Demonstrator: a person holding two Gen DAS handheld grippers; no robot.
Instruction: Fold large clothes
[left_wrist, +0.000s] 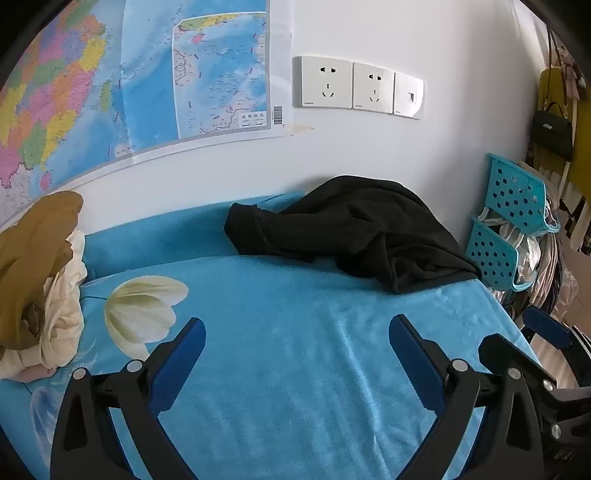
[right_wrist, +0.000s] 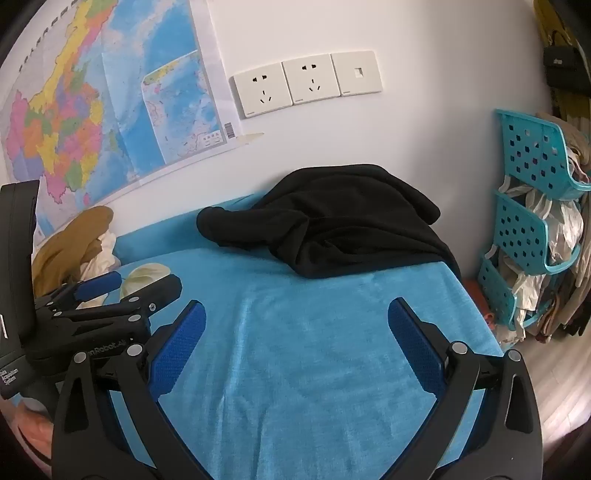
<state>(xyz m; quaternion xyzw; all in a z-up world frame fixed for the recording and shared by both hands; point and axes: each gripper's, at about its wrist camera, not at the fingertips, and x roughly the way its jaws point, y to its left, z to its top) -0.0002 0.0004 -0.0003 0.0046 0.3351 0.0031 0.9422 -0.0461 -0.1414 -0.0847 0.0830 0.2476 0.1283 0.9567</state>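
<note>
We hold left gripper (left_wrist: 297, 328) with jaws spread wide, nothing between. Right gripper (right_wrist: 297, 314) same, jaws spread, empty. Black garment (left_wrist: 354, 232) lies crumpled ahead of both jaw pairs, well apart, on blue blanket (left_wrist: 295, 369) at wall. Tan and cream clothes (left_wrist: 37, 277) left of our jaws.

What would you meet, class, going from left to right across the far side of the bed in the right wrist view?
Brown and cream clothes → black garment → turquoise baskets
</note>
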